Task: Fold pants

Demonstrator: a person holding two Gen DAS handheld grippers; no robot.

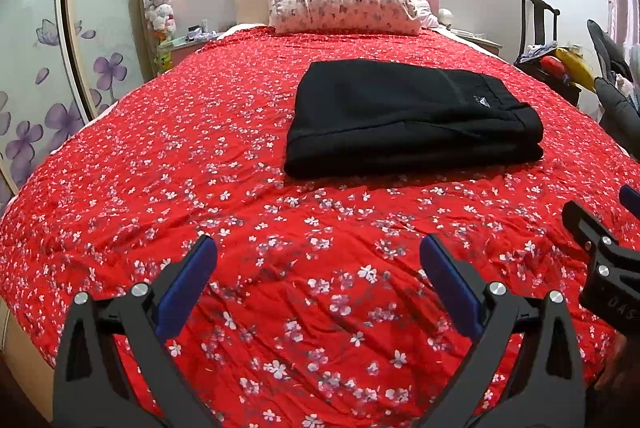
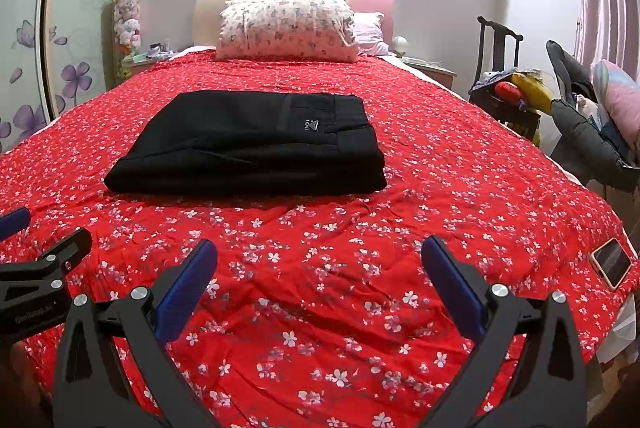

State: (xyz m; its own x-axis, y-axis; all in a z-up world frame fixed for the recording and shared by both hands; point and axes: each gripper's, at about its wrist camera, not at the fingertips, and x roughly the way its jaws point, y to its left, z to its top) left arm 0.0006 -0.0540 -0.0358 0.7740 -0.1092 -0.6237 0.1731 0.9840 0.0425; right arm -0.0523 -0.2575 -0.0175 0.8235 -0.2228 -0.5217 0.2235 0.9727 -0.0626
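Black pants lie folded into a thick rectangular stack on the red floral bedspread, with a small white logo on top. They also show in the right wrist view. My left gripper is open and empty, held above the bedspread well short of the pants. My right gripper is open and empty too, also short of the pants. Each gripper shows at the edge of the other's view: the right one and the left one.
A floral pillow rests against the headboard. A phone lies at the bed's right edge. A dark chair with clothes and bags stands right of the bed. A wardrobe with purple flowers stands on the left.
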